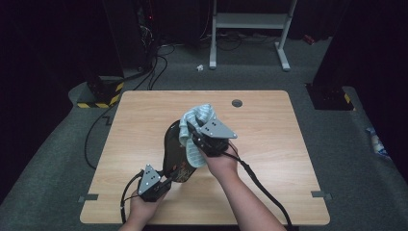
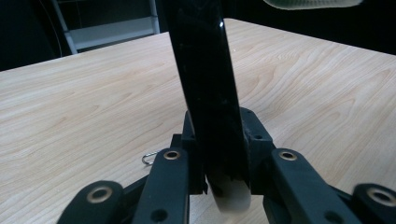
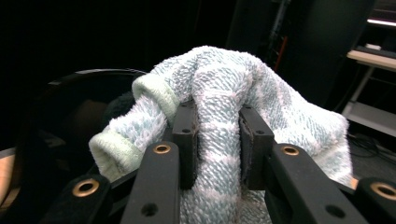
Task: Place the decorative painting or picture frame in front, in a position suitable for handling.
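Observation:
A glossy black flat dish stands tilted on its edge above the middle of the wooden table. My left gripper is shut on its lower rim; in the left gripper view the black dish rises edge-on from between the jaws of the left gripper. A pale blue-and-white towel lies draped over the dish's upper end, and my right gripper is shut on it. In the right gripper view the towel bunches between the jaws of the right gripper, with the dark dish to the left.
A round cable hole sits near the table's far edge. A small wire hook lies on the wood by the left gripper. Behind the table stand a white metal frame, a yellow-and-black striped base and floor cables.

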### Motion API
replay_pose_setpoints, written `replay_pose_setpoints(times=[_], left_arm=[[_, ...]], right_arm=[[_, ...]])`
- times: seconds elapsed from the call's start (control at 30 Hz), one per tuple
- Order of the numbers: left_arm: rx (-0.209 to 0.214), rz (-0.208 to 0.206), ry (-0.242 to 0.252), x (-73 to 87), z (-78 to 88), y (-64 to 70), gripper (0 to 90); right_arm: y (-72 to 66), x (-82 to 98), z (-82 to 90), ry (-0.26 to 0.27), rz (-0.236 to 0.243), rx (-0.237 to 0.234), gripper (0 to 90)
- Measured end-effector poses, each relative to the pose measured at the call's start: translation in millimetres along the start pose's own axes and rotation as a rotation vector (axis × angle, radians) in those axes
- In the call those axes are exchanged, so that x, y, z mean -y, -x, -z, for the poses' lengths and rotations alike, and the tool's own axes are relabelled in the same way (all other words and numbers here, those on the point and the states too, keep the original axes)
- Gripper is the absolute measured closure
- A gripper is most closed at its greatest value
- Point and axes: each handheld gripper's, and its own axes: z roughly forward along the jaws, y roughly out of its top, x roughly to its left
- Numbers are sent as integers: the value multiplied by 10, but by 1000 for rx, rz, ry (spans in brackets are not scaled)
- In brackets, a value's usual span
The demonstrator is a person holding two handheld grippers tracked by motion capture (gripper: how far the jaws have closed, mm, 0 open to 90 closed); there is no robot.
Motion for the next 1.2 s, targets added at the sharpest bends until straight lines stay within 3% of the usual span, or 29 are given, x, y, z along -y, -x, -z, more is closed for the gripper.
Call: replay_pose_setpoints(times=[0.1,0.2,0.5,0.57,0.7,1.0,1.1,1.2], left_arm=[[-4,-6,0,5,1,6,758],[-6,-10,-2,2,0,15,757],[-12,-11,-2,0,-3,21,756],[-11,-13,-4,-2,-2,19,756],[-6,-8,-6,-4,-3,12,756],[-6,-8,-4,-2,-4,12,757],[-6,-11,-3,-1,-3,14,757],[-8,-16,-7,-2,-1,24,756]], right_arm=[[12,-3,2,0,-6,1,719],[-66,-17,37,19,1,-11,722],[-523,-19,194,69,90,-100,722],[-555,-10,203,66,100,-103,722],[-430,-9,151,60,75,-91,721],[9,38,-17,-3,3,2,724],[83,59,-42,-19,-5,21,724],[68,52,-23,-21,-4,14,727]])
